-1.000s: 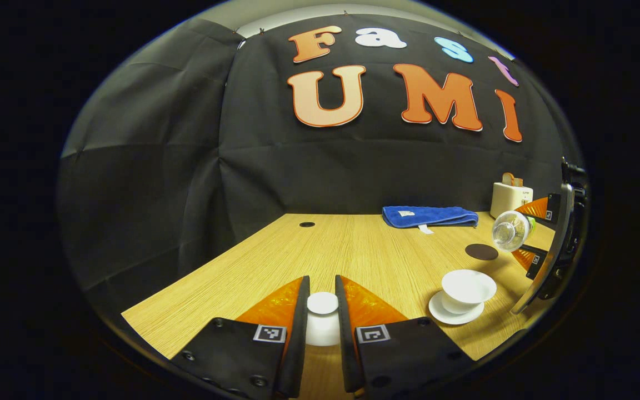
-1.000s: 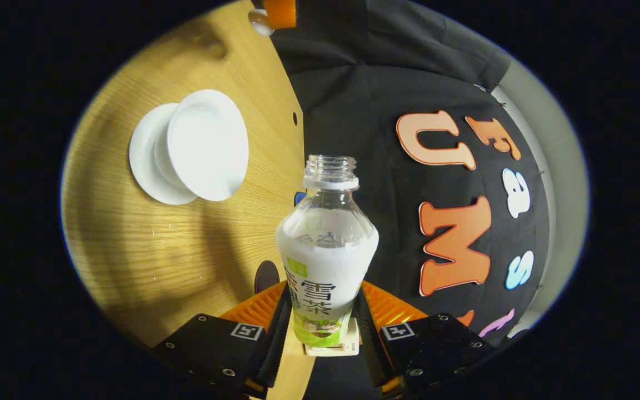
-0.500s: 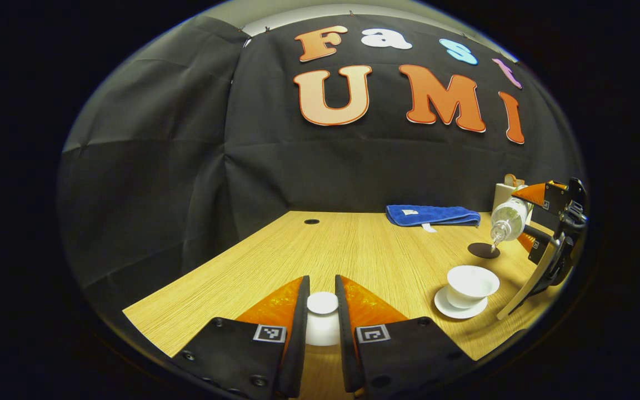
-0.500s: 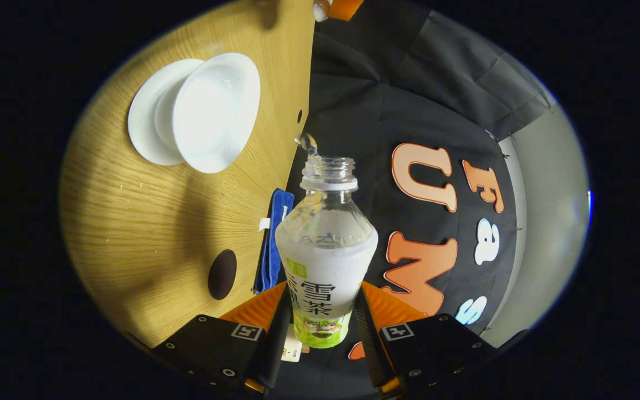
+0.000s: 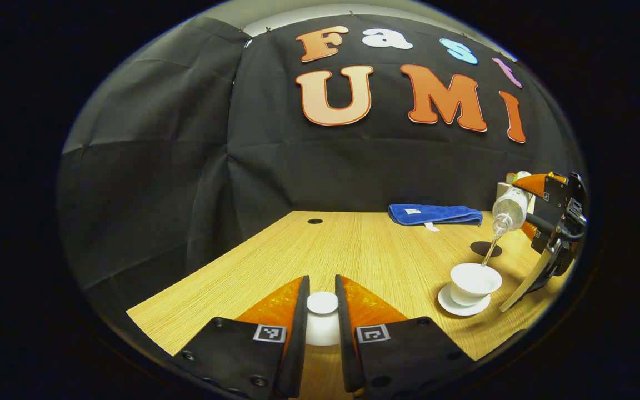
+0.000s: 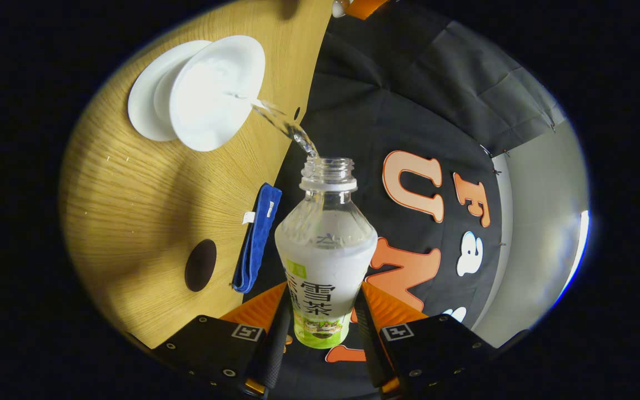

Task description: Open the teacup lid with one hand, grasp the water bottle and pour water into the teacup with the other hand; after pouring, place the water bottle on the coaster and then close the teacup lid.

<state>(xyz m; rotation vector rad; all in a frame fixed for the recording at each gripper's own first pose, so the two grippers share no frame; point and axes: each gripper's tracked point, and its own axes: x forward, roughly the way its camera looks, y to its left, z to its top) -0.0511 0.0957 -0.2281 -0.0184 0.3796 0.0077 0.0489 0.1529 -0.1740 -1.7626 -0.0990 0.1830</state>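
Observation:
My left gripper (image 5: 321, 311) is shut on the white teacup lid (image 5: 322, 303), held low over the wooden table (image 5: 353, 250). The open white teacup (image 5: 474, 280) stands on its saucer (image 5: 461, 307) at the right. My right gripper (image 6: 320, 322) is shut on the clear, uncapped water bottle (image 6: 324, 255), which is tipped over. A thin stream of water (image 6: 281, 122) runs from its neck into the teacup (image 6: 217, 91). In the left gripper view the bottle (image 5: 509, 205) hangs above the cup in the right gripper (image 5: 531, 214). A dark round coaster (image 5: 485, 249) lies behind the cup, also seen as the coaster (image 6: 200, 265).
A folded blue cloth (image 5: 434, 214) lies at the table's far edge, the cloth (image 6: 256, 238) also beside the coaster. A cream box (image 5: 506, 191) stands at the back right behind the bottle. A small round hole (image 5: 315, 221) sits in the tabletop near the wall.
The right gripper has tipped the bottle further, and water now streams into the teacup. The left gripper still holds the lid in the same place.

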